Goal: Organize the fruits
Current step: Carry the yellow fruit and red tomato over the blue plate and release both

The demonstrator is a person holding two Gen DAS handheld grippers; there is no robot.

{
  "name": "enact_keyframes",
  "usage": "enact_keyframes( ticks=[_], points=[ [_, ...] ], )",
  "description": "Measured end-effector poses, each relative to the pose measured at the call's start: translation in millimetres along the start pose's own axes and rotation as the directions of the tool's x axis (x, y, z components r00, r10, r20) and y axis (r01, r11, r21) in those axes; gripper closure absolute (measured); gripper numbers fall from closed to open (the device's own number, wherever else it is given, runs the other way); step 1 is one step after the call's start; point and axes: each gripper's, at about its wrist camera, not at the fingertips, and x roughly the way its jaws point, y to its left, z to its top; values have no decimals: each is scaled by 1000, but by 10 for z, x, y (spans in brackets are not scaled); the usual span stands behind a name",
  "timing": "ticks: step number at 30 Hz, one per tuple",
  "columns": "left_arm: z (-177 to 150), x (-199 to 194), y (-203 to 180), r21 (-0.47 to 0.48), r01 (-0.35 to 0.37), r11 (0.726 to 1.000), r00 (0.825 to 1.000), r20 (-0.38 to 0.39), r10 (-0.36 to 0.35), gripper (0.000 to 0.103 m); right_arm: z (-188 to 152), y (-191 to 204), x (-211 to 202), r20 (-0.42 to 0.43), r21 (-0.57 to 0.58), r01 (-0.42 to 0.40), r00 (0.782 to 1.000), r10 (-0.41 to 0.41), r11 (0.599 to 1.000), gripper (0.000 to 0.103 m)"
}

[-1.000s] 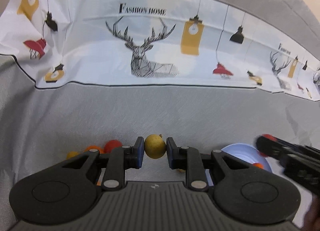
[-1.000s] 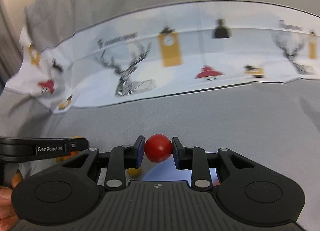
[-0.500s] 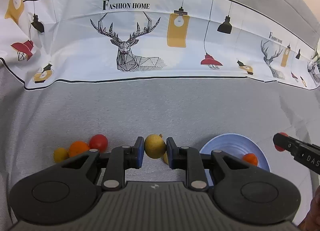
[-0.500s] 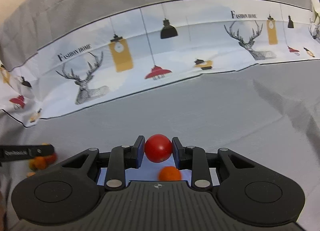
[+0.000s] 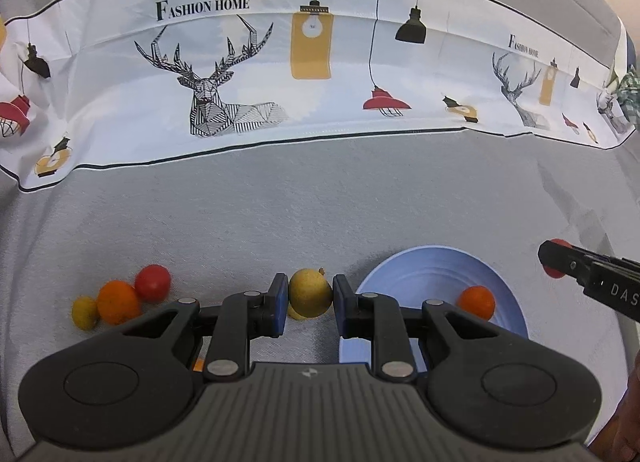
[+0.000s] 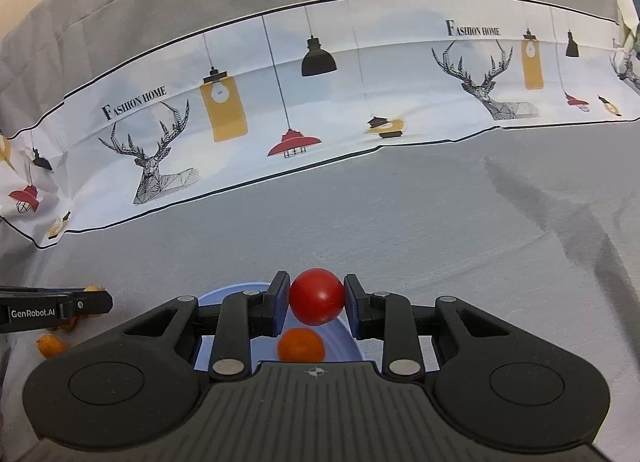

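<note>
My left gripper (image 5: 310,298) is shut on a yellow pear (image 5: 310,292), held above the grey cloth just left of the blue plate (image 5: 432,266). My right gripper (image 6: 317,298) is shut on a red tomato (image 6: 316,296), held over the plate's (image 6: 224,294) right part, above an orange (image 6: 301,345) that lies in it. The orange (image 5: 476,302) also shows in the left wrist view. The right gripper (image 5: 554,258) shows at the right edge of the left wrist view.
A small yellow fruit (image 5: 84,312), an orange (image 5: 118,301) and a red tomato (image 5: 153,282) lie in a group on the cloth at the left. Another yellow fruit lies under the pear. A printed white cloth band (image 5: 320,73) runs along the back.
Both grippers have kept their fruits. The right gripper has swung right, over the plate with the orange. The left view has shifted so the plate shows more fully.
</note>
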Motion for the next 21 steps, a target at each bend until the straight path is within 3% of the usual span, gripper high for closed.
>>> enact_keyframes(
  ticks=[21],
  points=[
    [-223,161,-479,153,76,985,996,-60,-67,77,-97,130,122,-105,-90,-19,994,9,996,72]
  ],
)
